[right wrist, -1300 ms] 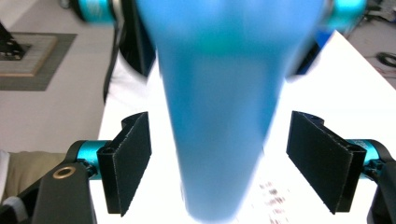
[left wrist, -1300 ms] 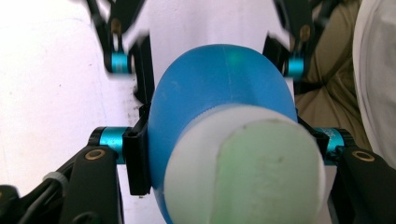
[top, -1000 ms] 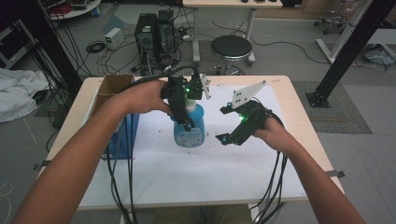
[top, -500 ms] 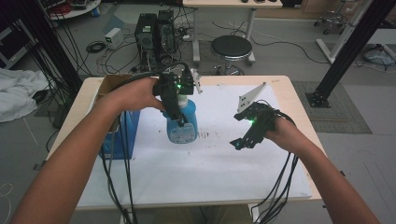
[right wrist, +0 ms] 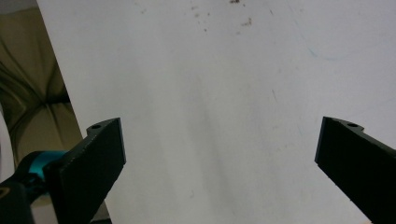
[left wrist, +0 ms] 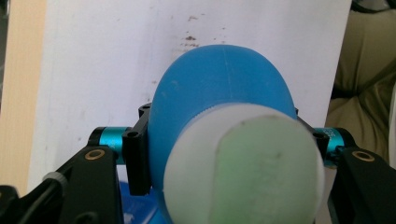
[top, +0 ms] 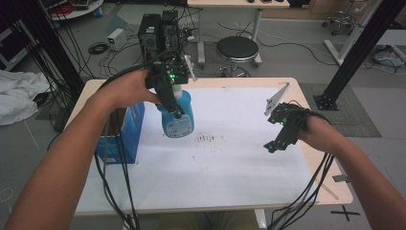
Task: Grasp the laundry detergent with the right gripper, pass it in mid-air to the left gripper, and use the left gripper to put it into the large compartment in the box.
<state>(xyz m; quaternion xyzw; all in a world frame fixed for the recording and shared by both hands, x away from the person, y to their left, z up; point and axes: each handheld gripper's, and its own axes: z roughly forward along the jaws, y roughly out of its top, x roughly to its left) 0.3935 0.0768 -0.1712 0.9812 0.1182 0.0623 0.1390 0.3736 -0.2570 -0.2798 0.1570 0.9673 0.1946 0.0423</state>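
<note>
Above the white table, left of centre, the left gripper clamps a rounded blue plastic bottle with a pale cap and printed label, lifted clear. Well right, the right gripper hangs wide open, empty. A blue box sits far left, contents hidden.

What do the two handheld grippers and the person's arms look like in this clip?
Both are black. The left gripper has a green light on its body; the right gripper carries a grey three-cornered plate on top. Their flat black jaws sit on turquoise metal fittings. Black cables trail from each toward the table's near edge. The forearms are bare, with no sleeves visible.
</note>
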